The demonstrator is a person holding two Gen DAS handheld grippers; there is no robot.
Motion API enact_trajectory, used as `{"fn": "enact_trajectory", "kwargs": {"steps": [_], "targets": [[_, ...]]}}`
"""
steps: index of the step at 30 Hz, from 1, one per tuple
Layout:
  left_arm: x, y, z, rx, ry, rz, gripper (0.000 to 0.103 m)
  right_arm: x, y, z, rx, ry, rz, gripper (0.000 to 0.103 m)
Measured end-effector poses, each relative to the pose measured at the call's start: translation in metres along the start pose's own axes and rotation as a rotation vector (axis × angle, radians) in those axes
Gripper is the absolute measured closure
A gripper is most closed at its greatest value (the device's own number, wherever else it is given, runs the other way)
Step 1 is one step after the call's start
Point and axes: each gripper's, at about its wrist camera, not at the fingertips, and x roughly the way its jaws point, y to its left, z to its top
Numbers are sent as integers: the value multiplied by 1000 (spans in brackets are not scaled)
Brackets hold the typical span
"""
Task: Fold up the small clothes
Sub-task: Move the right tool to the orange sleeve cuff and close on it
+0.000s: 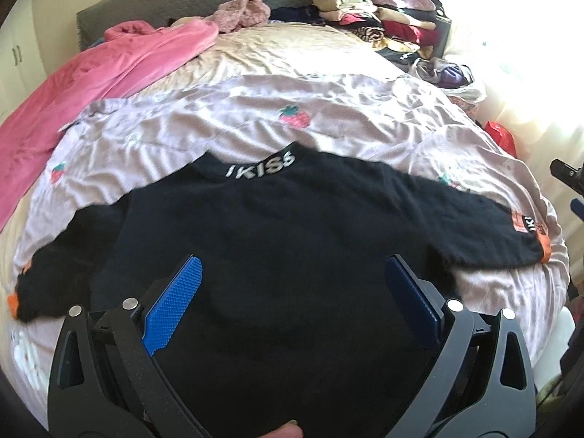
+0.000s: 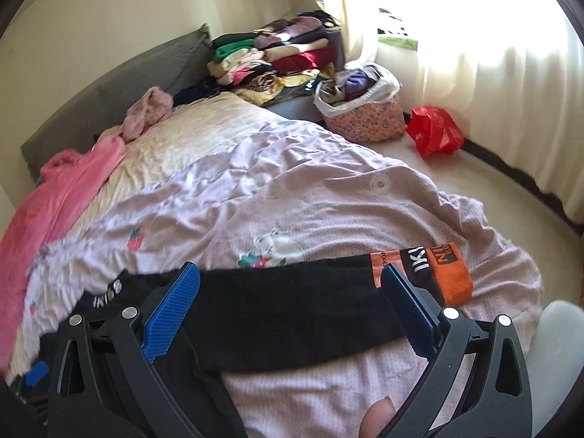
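Sweater (image 1: 277,241) spread flat on quilt (image 1: 219,135), sleeves out for folding; left gripper (image 1: 292,292) and right gripper (image 2: 292,299) gape, holding nothing.

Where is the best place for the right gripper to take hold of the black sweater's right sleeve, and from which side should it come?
Probably the orange cuff. The sleeve lies flat and outstretched on the lilac quilt, so its free end folds inward most easily. The open right gripper hovers mid-sleeve; shift right and come down from above.

"IKISS" on black sweater (image 1: 277,226) collar (image 1: 261,166), "IKI" on its sleeve cuff (image 2: 419,259)
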Motion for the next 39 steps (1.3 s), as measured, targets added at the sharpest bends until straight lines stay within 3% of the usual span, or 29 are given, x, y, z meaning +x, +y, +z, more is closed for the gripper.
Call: {"fn": "enact_trajectory", "kwargs": {"steps": [6,8,15,18,27,29,31,35,37,39], "targets": [[18,-18,18,27,8,-55,9,26,-25,4,77,10,-73,4],[26,-24,20,35,13,-97,9,33,-36,1,102,14,-112,4],[62,-43,14,79,65,-129,9,53,-68,-6,132,15,-204,4],[73,-46,9,91,55,-136,9,60,-89,-10,153,15,-268,4],[97,-39,-5,63,73,-120,9,83,-138,-19,226,76,-314,5],[101,-39,-10,61,82,-122,9,86,-144,-21,238,84,-318,8],[104,-39,-14,65,92,-118,9,90,-148,-22,236,99,-318,21],[107,-38,-21,73,83,-93,9,105,-153,-24,222,143,-311,23],[108,-36,-23,64,87,-98,9,114,-154,-27,216,178,-301,43],[108,-35,-24,59,84,-100,9,118,-154,-29,212,189,-291,52]]}}
